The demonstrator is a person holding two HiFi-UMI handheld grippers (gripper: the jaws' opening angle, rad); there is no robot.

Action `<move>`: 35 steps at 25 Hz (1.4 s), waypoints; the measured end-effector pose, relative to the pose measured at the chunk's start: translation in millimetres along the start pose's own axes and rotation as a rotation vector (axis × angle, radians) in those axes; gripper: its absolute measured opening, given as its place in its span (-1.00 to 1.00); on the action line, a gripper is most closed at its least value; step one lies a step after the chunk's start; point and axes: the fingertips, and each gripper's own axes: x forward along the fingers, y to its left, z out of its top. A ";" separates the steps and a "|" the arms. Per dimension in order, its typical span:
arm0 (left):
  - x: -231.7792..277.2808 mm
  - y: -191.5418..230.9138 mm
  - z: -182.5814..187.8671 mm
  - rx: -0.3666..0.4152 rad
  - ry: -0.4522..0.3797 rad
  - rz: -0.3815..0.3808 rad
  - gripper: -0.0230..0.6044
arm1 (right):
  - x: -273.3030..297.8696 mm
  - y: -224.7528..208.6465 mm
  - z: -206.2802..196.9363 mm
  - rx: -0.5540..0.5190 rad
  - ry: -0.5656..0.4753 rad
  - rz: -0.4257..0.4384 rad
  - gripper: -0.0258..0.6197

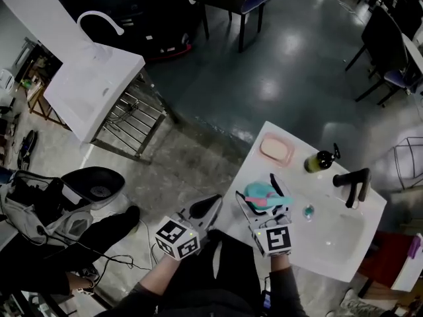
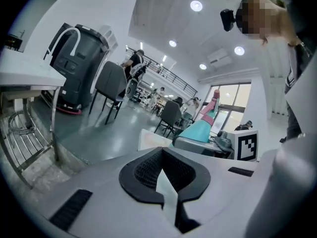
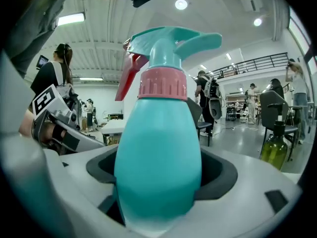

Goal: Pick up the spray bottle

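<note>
The spray bottle point(image 1: 259, 195) is teal with a pink collar and a red trigger. It fills the right gripper view as the bottle point(image 3: 158, 133), standing between the jaws. My right gripper point(image 1: 264, 203) is shut on its body above the near left corner of the white sink counter point(image 1: 330, 243). My left gripper point(image 1: 206, 210) is off the counter's left edge, over the floor, with its jaws together and nothing in them. From the left gripper view the bottle point(image 2: 202, 129) shows to the right, beside the right gripper's marker cube point(image 2: 246, 145).
On the counter sit a pink soap dish point(image 1: 276, 149), a green bottle with a black pump point(image 1: 320, 160) and a black faucet point(image 1: 352, 182) over the basin drain point(image 1: 308, 211). A second white sink unit point(image 1: 92, 84) stands far left, a chair point(image 1: 231, 5) beyond.
</note>
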 end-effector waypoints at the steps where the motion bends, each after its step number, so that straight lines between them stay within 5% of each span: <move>1: 0.7 -4.7 2.4 0.011 0.002 -0.012 -0.91 | -4.3 -1.8 2.7 0.002 0.001 -0.014 0.31; 18: 29.6 -96.9 47.0 0.070 -0.015 -0.296 -0.91 | -86.2 -30.0 56.6 -0.002 0.011 -0.174 0.31; 35: 62.3 -171.7 14.7 0.128 0.104 -0.487 -0.91 | -170.2 -55.3 50.6 0.029 0.054 -0.356 0.31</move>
